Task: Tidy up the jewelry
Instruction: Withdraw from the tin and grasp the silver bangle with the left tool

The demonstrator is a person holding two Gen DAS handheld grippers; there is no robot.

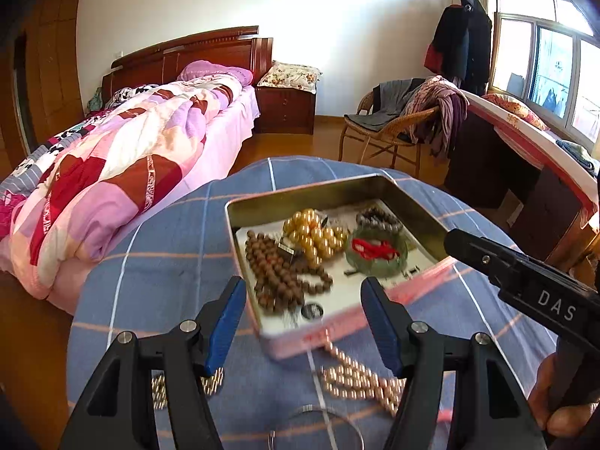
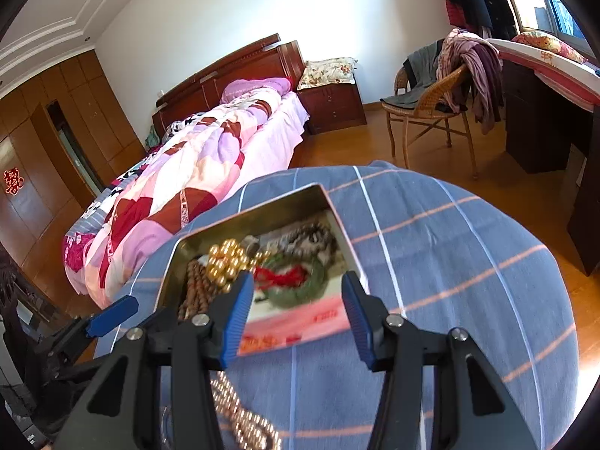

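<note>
A bed point(image 1: 123, 172) with a patchwork quilt point(image 1: 112, 187) in pink, red and lilac fills the left side, its dark wooden headboard point(image 1: 195, 52) against the far white wall. Right of it stands a nightstand point(image 1: 287, 110) with a floral pillow point(image 1: 290, 77) on top. Farther right, a wicker chair point(image 1: 386, 131) is draped with clothes. Dark coats point(image 1: 463, 45) hang near the window point(image 1: 551, 71). A wooden wardrobe point(image 2: 48, 142) lines the far left.
</note>
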